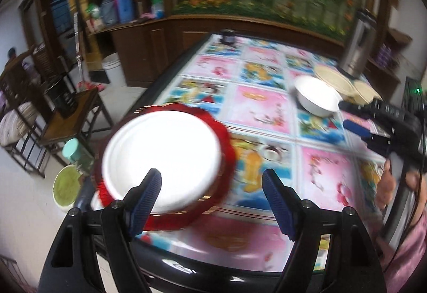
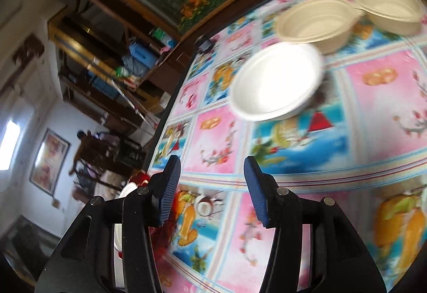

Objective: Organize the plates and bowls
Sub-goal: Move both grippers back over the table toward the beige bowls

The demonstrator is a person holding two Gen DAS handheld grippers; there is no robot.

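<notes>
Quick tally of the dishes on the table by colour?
White: 2, the white plate and the white bowl
Beige: 2, one beige bowl and a second beige bowl
Red: 1, the red scalloped plate under the white plate
Total: 5

Table (image 1: 261, 106) centre lay bare, free to pass. White bowl (image 2: 277, 79) + two tan bowls (image 2: 317, 21) crowded far right by steel flask (image 1: 357, 47); plate stack (image 1: 162, 159) blocked near-left corner.

No text, label or number is legible anywhere in either view.
</notes>
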